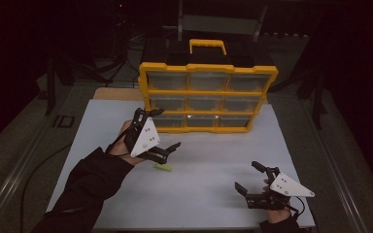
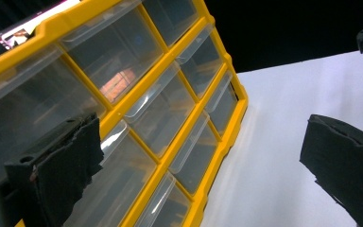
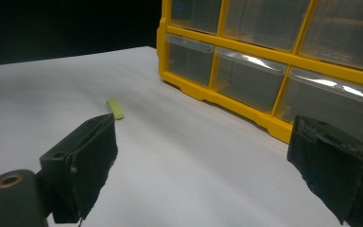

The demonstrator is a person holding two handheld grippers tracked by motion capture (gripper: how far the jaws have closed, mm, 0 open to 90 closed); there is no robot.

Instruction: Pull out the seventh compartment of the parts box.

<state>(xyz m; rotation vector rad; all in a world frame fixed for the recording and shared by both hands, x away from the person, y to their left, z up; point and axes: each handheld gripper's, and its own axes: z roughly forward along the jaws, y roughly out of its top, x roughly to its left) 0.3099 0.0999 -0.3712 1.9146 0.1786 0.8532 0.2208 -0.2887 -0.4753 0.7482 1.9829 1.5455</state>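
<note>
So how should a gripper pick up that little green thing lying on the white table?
The small green piece lies flat on the white table, long and thin, just below the open left gripper. Probably best to come straight down from above and pinch across its narrow width at the middle, one jaw on each long edge. It sits too low for a grab from the side.

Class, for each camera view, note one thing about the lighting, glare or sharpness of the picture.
High view: dim, surroundings nearly black, the white table the brightest area. Left gripper view: soft reflections on the clear drawers of the yellow organizer, near jaw pads blurred. Right gripper view: glare streaks along drawer tops; the small green piece reads clearly, background black.
</note>
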